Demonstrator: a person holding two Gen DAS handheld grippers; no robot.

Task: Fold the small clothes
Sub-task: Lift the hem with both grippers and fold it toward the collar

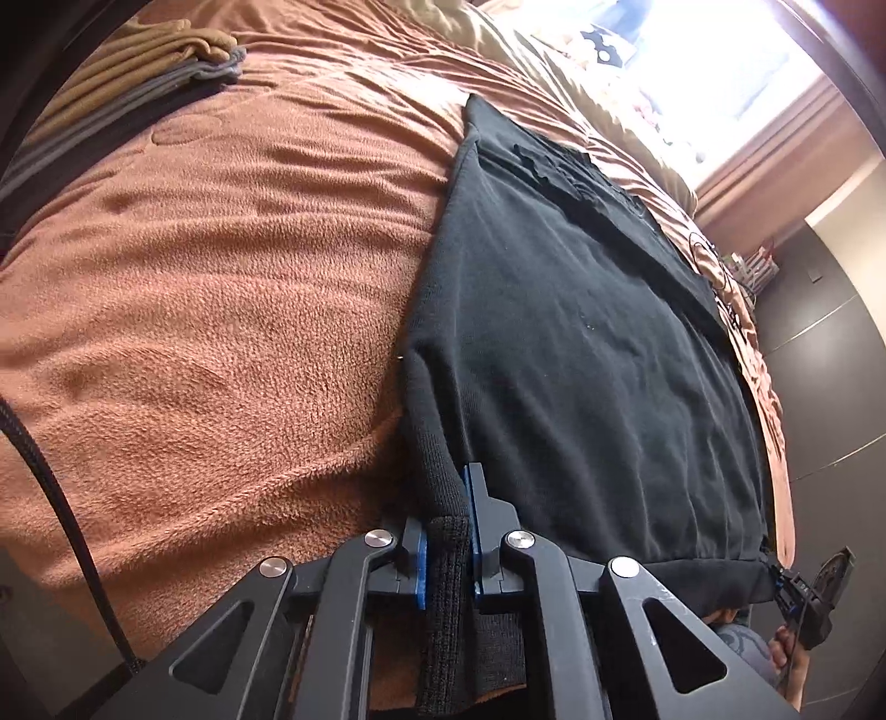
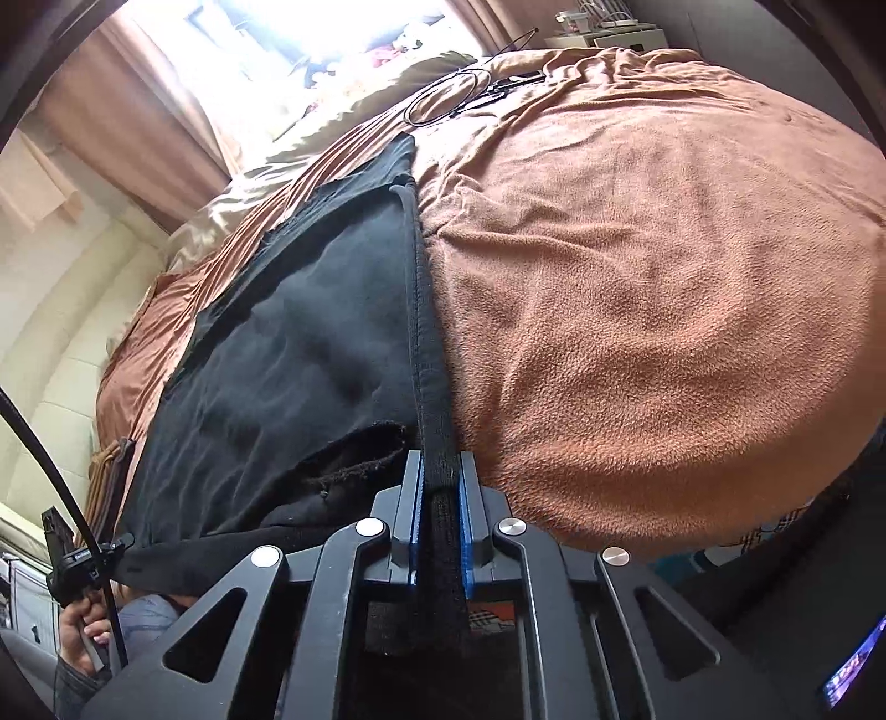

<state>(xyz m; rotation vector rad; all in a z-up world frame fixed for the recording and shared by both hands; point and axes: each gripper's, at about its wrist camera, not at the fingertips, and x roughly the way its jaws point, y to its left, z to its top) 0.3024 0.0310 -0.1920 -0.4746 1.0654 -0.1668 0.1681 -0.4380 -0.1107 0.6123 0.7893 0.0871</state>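
Note:
A black garment (image 1: 581, 354) lies spread flat on a brown fleece blanket (image 1: 221, 310). My left gripper (image 1: 448, 531) is shut on the garment's near left corner, with the ribbed black hem pinched between its blue pads. My right gripper (image 2: 440, 520) is shut on the near right corner of the same garment (image 2: 310, 343); the hem runs up between its blue pads. Each gripper shows small at the edge of the other's view: the right one in the left wrist view (image 1: 786, 587), the left one in the right wrist view (image 2: 111, 554). The near hem is stretched between them.
A stack of folded tan and grey clothes (image 1: 138, 72) lies at the far left of the bed. A coiled black cable (image 2: 448, 99) lies on the blanket's far side. Satin pillows (image 1: 554, 66) and a bright window (image 2: 310, 33) are beyond. A dark floor (image 1: 825, 343) is on the right.

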